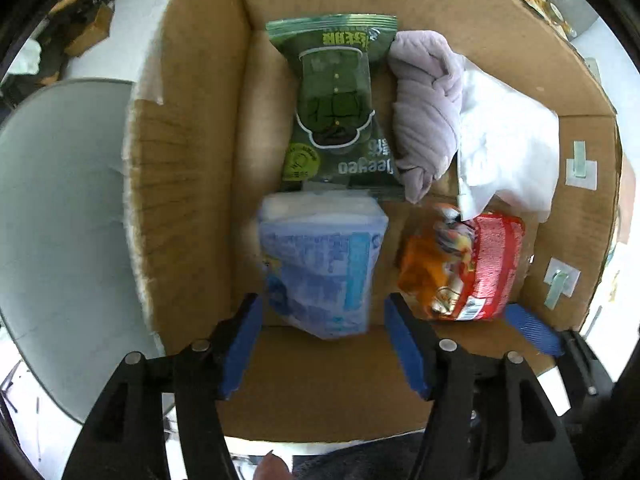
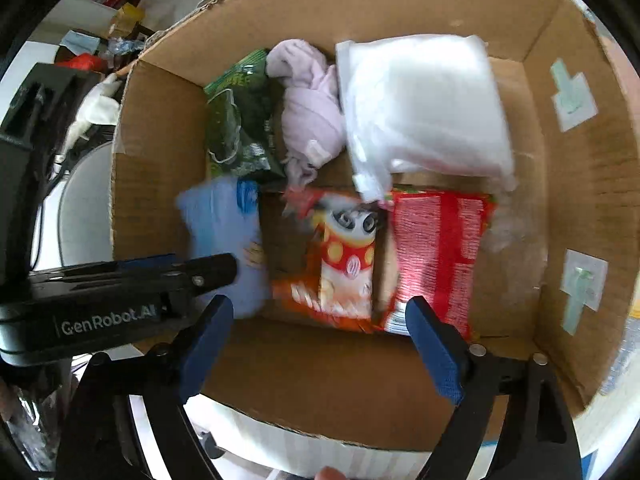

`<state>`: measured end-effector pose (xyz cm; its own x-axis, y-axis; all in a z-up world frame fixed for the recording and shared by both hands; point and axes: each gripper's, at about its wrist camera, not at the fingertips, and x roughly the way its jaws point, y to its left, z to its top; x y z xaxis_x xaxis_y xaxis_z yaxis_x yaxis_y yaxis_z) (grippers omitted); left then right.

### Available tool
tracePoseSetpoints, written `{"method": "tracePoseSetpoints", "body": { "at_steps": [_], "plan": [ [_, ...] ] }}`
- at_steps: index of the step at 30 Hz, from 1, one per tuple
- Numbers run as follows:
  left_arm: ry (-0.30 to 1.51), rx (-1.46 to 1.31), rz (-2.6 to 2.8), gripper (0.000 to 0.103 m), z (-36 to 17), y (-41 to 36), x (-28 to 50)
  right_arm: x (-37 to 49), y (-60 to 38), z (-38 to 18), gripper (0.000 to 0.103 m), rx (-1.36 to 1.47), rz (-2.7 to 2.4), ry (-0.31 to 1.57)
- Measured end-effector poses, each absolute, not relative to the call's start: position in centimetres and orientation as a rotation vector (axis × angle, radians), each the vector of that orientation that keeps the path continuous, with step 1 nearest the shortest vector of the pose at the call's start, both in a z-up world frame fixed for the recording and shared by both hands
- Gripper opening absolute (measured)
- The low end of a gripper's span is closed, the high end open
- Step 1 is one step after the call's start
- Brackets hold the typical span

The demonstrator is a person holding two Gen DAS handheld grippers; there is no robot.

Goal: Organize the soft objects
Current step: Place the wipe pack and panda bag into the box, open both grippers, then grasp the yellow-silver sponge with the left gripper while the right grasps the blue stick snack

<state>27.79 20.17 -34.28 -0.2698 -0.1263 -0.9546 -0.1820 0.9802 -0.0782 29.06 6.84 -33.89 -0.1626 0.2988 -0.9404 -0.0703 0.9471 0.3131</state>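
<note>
In the left wrist view, the left gripper is pointing down into an open cardboard box, its blue-padded jaws standing partly apart. A pale blue packet, blurred, is lying between and just ahead of the pads; neither pad is pressing on it. Beyond it a green snack bag is lying flat on the box floor, with a knotted lilac cloth beside it and a white cloth further right. An orange and red snack packet is sitting near the right pad.

In the right wrist view, the right gripper is hanging with its jaws wide and nothing between them, over the orange and red snack packet. The left gripper is reaching in from the left beside the pale blue packet. The white cloth, lilac cloth and green snack bag are lying along the far wall of the cardboard box.
</note>
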Motion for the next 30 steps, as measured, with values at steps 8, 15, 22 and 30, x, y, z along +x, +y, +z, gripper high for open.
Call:
{"method": "tracePoseSetpoints", "body": {
  "at_steps": [8, 15, 22, 30],
  "plan": [
    [1.709, -0.153, 0.113, 0.061, -30.0, 19.8, 26.4, 28.0, 3.6, -29.9, 0.090, 0.074, 0.239, 1.629],
    [1.528, -0.108, 0.156, 0.061, -24.6, 19.0, 23.2, 25.9, 1.6, -25.5, 0.092, -0.006, 0.171, 1.529],
    [1.390, -0.070, 0.171, 0.081, -20.5, 17.4, 20.4, 23.6, 1.2, -21.2, 0.103, -0.059, 0.135, 1.408],
    [1.291, -0.100, 0.183, 0.100, -15.9, 17.6, 18.9, 21.7, 0.5, -15.9, 0.103, -0.065, 0.152, 1.298]
  ]
}}
